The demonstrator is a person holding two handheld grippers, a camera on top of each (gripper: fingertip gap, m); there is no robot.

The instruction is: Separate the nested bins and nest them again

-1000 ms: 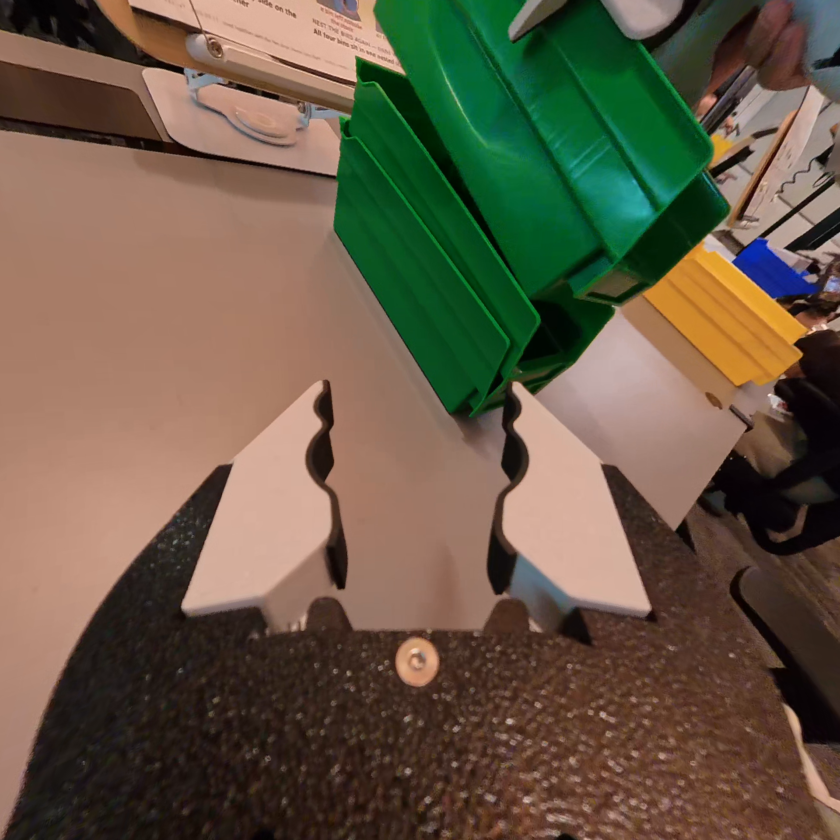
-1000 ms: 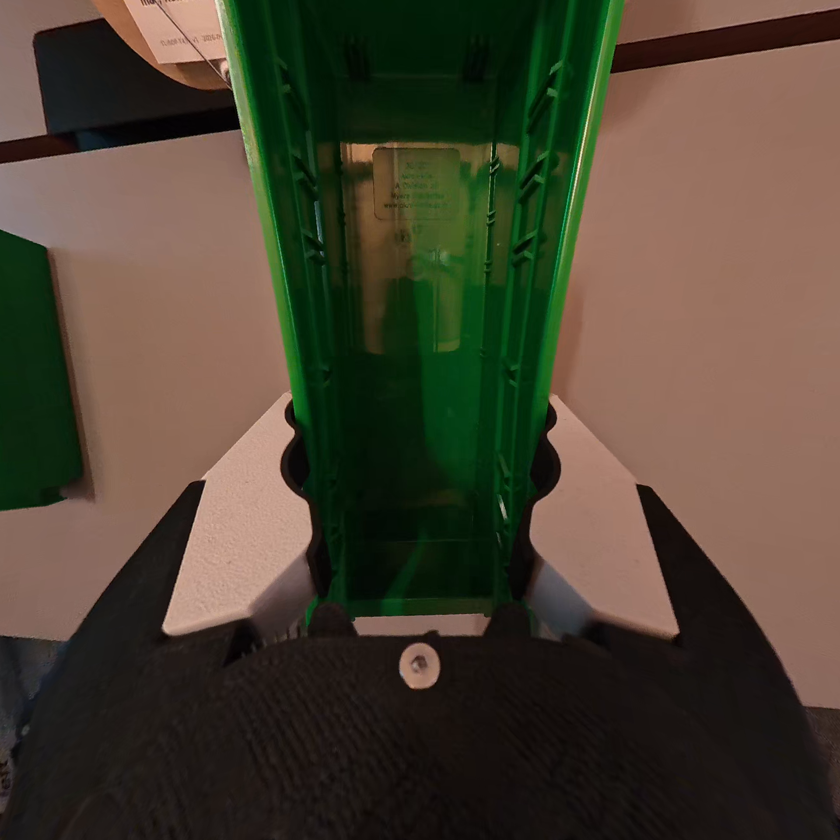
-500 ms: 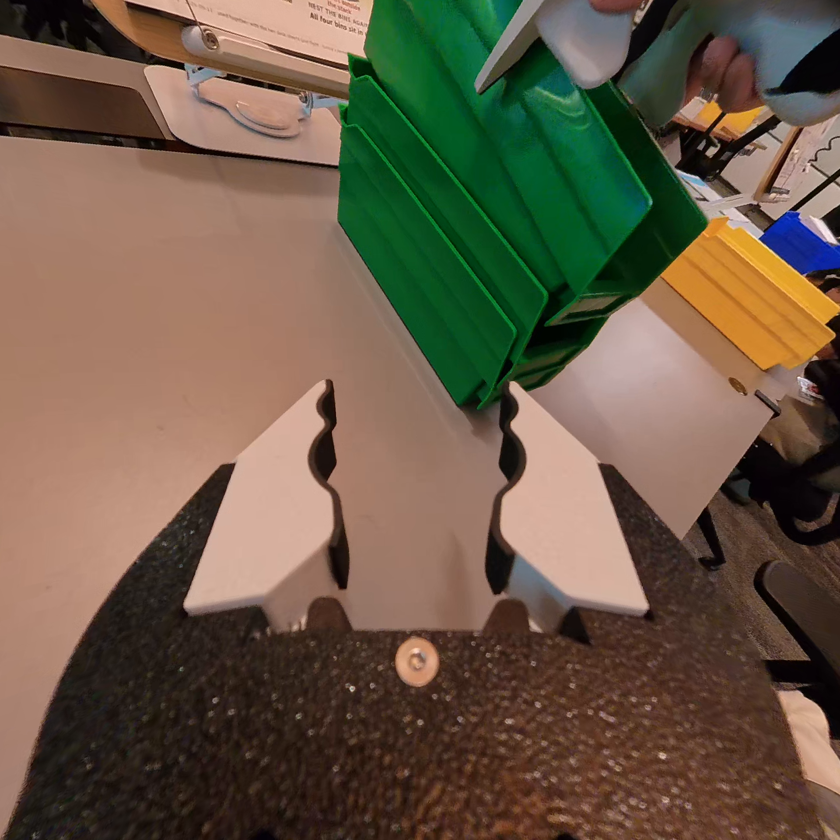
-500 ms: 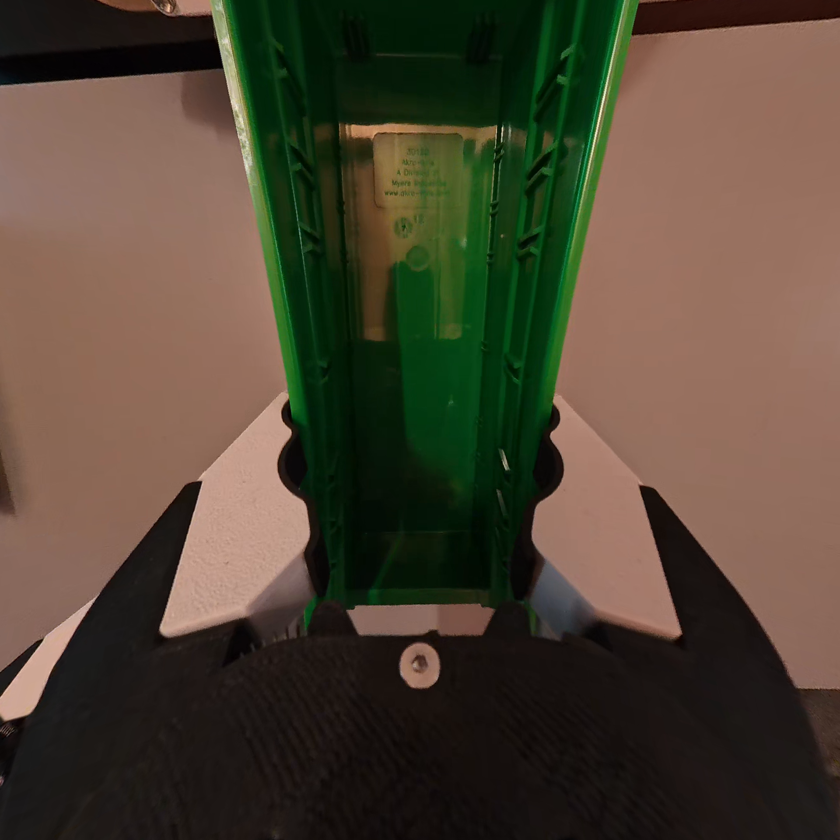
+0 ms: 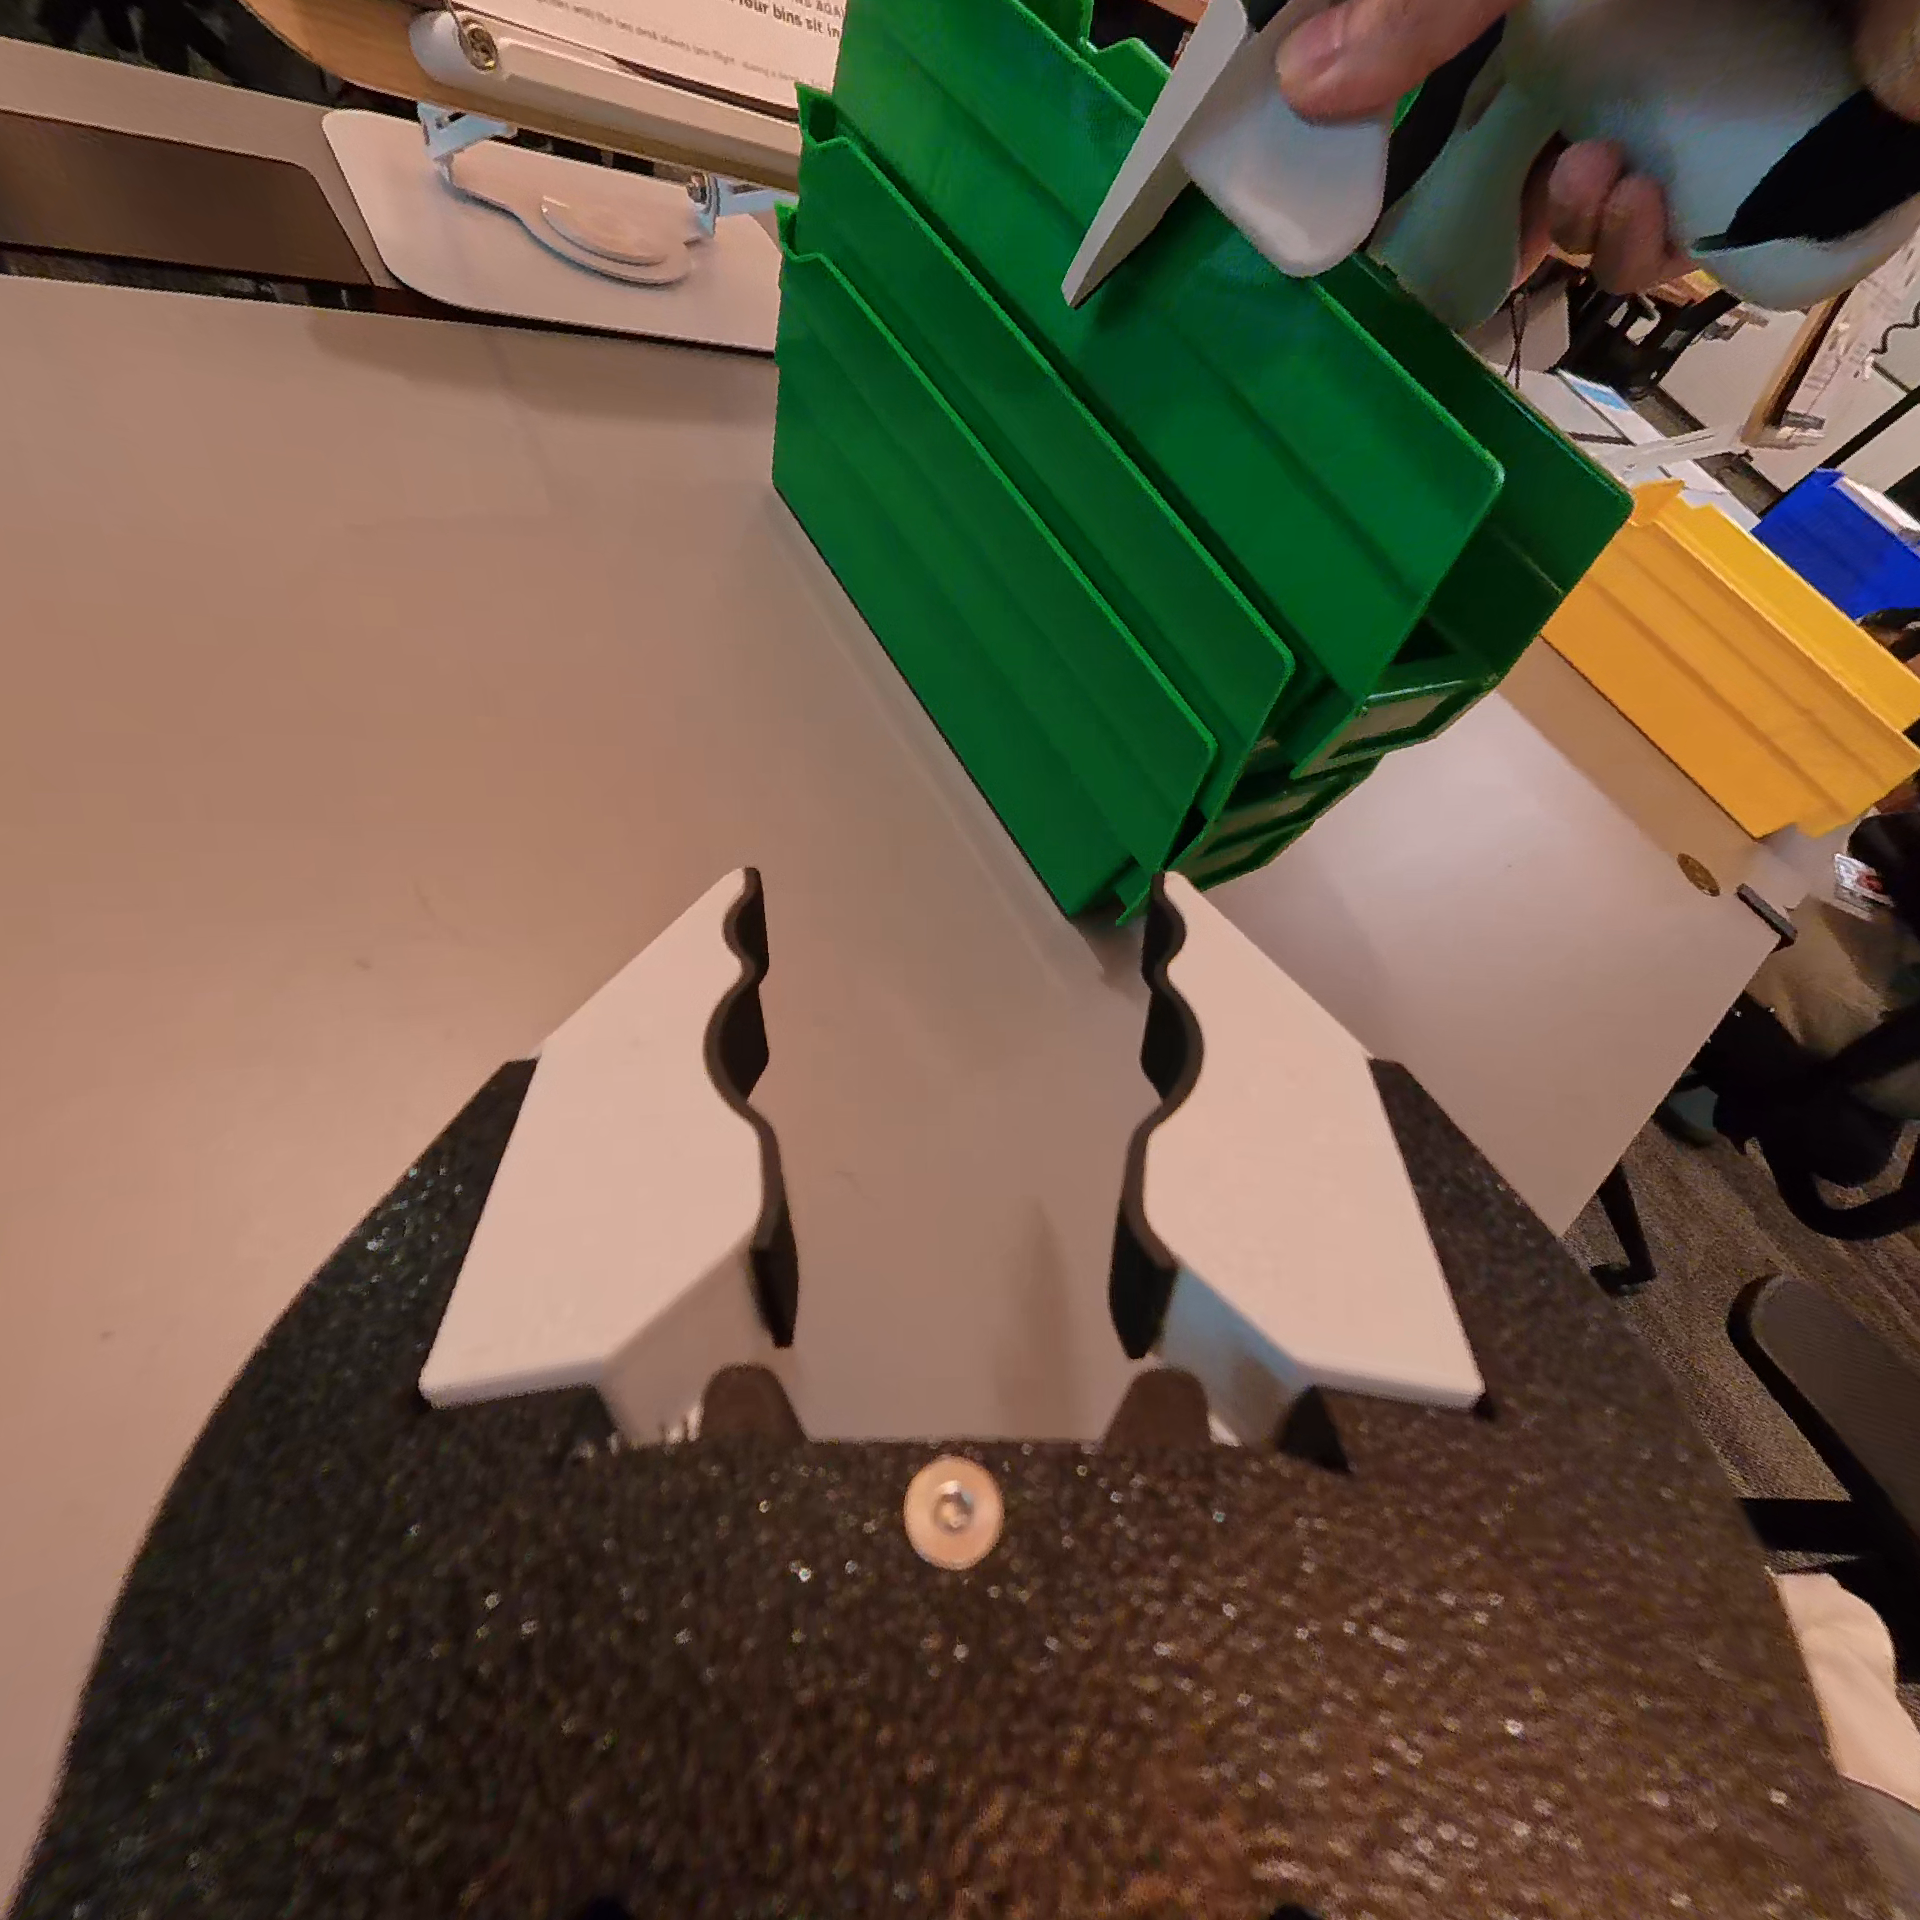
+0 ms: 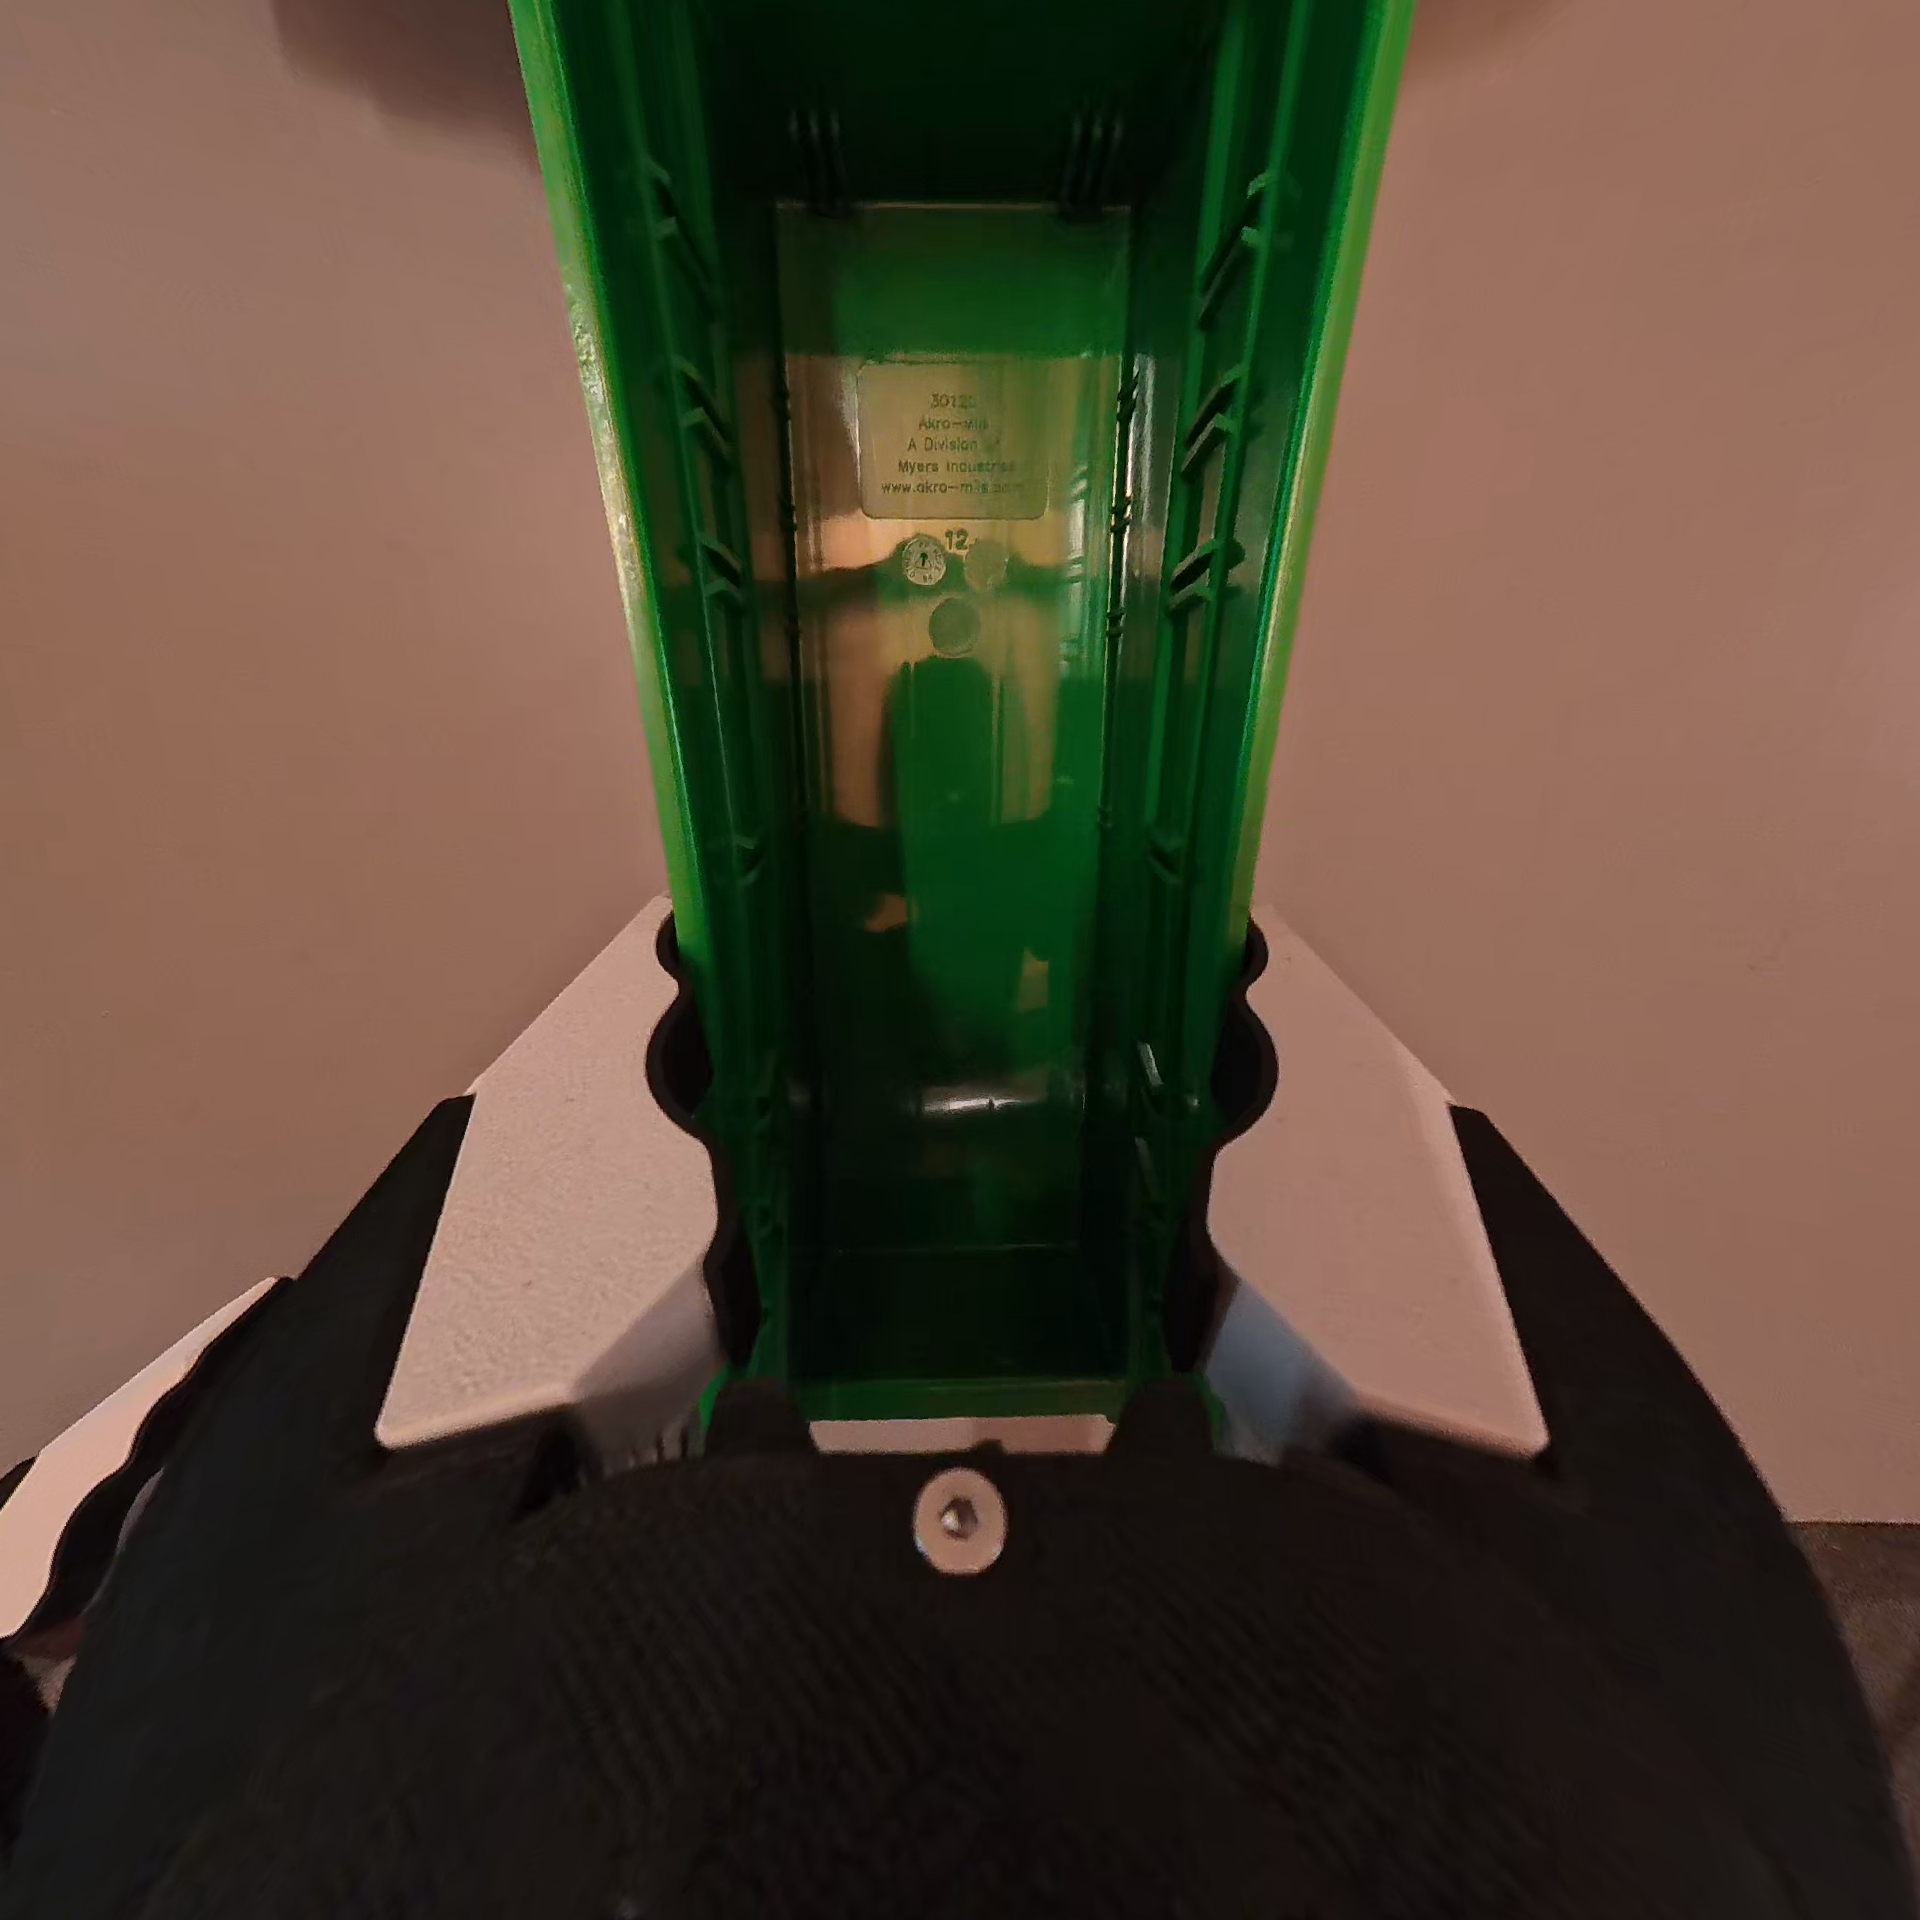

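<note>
**Top green bin going into the stack**

The narrow green plastic bin (image 6: 956, 727) sits lengthwise between the right gripper's (image 6: 958, 1143) jaws, which are clamped on its two long side walls. In the left wrist view it hangs tilted over the stack of nested green plastic bins (image 5: 997, 582) standing on the pale grey desk (image 5: 364, 675); whether it already touches the stack is hard to tell. The bin looks light and stiff, with smooth glossy walls likely to slip, so the ribbed side walls near the rim seem the best hold. The left gripper (image 5: 951, 1122) hovers just beside the stack's near corner, jaws wide and empty. Farther off lie a yellow plastic bin (image 5: 1725, 686) and a blue one (image 5: 1849, 540).
</note>
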